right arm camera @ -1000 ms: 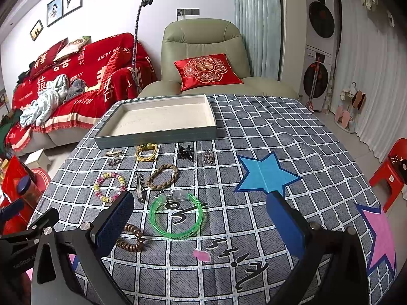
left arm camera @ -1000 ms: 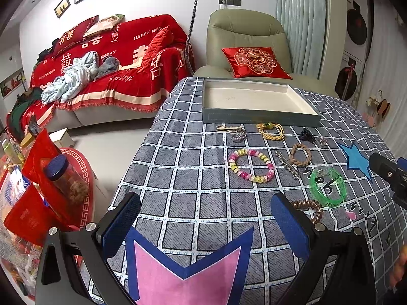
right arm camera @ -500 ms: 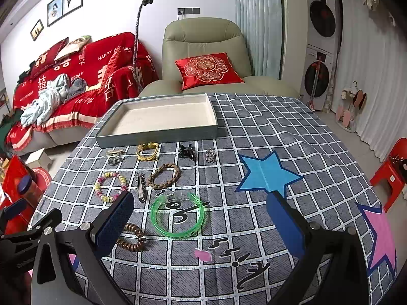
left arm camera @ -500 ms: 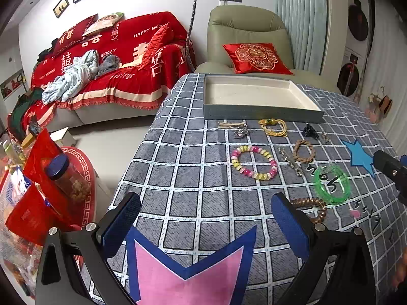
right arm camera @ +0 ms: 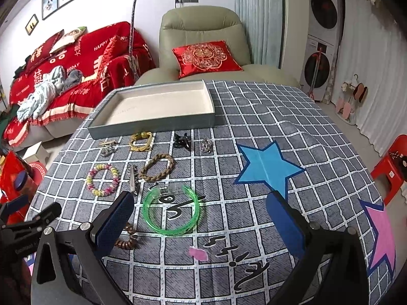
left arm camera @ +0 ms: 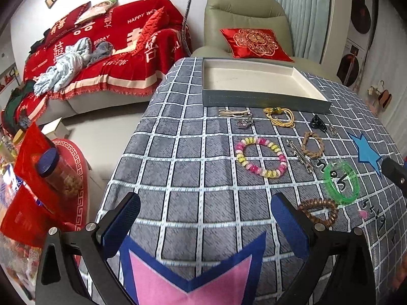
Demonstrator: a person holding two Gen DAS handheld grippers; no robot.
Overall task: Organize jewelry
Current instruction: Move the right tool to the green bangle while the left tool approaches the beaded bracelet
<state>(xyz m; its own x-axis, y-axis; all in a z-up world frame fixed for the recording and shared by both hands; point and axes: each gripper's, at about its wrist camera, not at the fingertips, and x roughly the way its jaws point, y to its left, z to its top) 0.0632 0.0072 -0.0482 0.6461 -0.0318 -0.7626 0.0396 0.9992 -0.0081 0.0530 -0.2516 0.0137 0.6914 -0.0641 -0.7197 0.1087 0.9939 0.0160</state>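
A grey tray (left arm camera: 264, 101) with a cream, empty inside stands at the far side of the table; it also shows in the right wrist view (right arm camera: 152, 127). In front of it lie a pink-yellow bead bracelet (left arm camera: 260, 160), a braided tan bracelet (left arm camera: 313, 145), a yellow cord bracelet (left arm camera: 279, 117), a green bangle (right arm camera: 171, 211), a brown coil band (left arm camera: 319, 211) and a black hair claw (right arm camera: 182, 141). My left gripper (left arm camera: 203, 226) is open and empty above the near cloth. My right gripper (right arm camera: 201, 226) is open and empty, just short of the green bangle.
The table wears a grey checked cloth with a blue star (right arm camera: 267, 167) and pink stars (left arm camera: 193, 277). A silver clip (left arm camera: 300, 155) and small charms (right arm camera: 206, 144) lie among the jewelry. A snack jar (left arm camera: 57, 172) stands left of the table. An armchair (right arm camera: 203, 38) stands behind.
Both grippers have moved slightly forward and lower toward the jewelry. Both stay open and nothing on the table has moved.
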